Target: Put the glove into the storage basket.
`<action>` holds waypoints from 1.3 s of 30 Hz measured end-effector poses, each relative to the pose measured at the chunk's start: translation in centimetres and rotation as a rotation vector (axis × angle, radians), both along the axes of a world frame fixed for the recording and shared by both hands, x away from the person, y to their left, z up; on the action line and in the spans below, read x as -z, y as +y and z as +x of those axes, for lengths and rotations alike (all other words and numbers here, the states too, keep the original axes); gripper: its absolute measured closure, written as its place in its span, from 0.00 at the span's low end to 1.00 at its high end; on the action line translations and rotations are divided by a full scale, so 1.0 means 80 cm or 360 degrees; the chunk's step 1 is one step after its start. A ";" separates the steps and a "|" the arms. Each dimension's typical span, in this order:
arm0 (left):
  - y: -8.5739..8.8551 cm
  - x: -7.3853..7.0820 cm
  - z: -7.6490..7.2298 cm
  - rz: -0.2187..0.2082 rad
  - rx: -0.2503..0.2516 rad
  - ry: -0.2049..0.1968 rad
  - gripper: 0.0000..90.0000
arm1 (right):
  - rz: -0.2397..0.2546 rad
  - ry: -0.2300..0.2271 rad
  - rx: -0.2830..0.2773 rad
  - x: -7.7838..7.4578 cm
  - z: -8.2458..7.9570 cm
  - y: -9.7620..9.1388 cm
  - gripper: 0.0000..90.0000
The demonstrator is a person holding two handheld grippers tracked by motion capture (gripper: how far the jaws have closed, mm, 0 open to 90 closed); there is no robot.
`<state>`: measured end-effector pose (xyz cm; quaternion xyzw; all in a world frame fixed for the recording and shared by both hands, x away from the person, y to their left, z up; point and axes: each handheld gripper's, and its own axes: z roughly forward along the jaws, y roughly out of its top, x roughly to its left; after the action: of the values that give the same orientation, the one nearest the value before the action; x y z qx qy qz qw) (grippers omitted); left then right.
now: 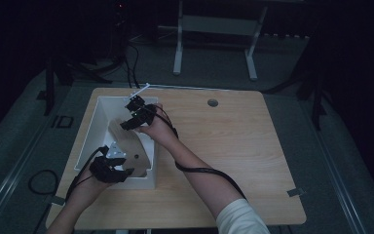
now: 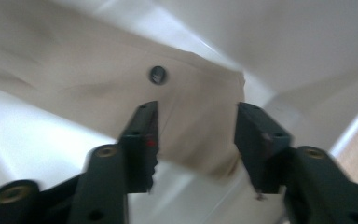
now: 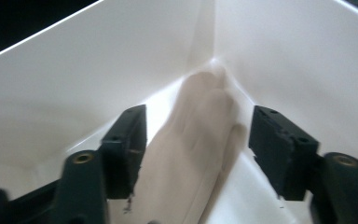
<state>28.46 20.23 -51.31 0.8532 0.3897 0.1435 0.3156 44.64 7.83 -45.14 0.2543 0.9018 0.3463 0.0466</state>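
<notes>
You hold both grippers down inside the white bin (image 1: 93, 127), likely to lay the beige garment (image 1: 129, 146) flat on its floor. Left gripper (image 2: 196, 135): jaws apart over the hem near the dark button (image 2: 157, 74), nothing pinched. Right gripper (image 3: 196, 149): jaws apart, straddling a fold that runs into the bin's corner. The bin holds the garment alone.
</notes>
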 end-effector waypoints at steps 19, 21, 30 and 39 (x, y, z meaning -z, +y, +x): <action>-0.006 -0.052 -0.010 -0.0323 -0.0174 -0.0210 0.04 | 0.0217 -0.0044 -0.0155 -0.047 -0.023 -0.051 0.17; -0.009 -0.062 -0.011 -0.0357 -0.0162 -0.0238 0.04 | 0.0238 -0.0042 -0.0164 -0.054 -0.025 -0.060 0.17; -0.035 -0.095 -0.016 -0.0428 -0.0081 -0.0329 0.04 | 0.0272 -0.0097 -0.0158 -0.074 -0.039 -0.108 0.17; -0.077 -0.124 -0.022 -0.0456 0.0087 -0.0355 0.04 | 0.0277 -0.0158 -0.0119 -0.083 -0.049 -0.165 0.17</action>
<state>26.70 14.09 -41.43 0.7886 0.3453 0.1716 0.4789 40.71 -5.34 -38.48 0.2059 0.8737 0.4371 0.0560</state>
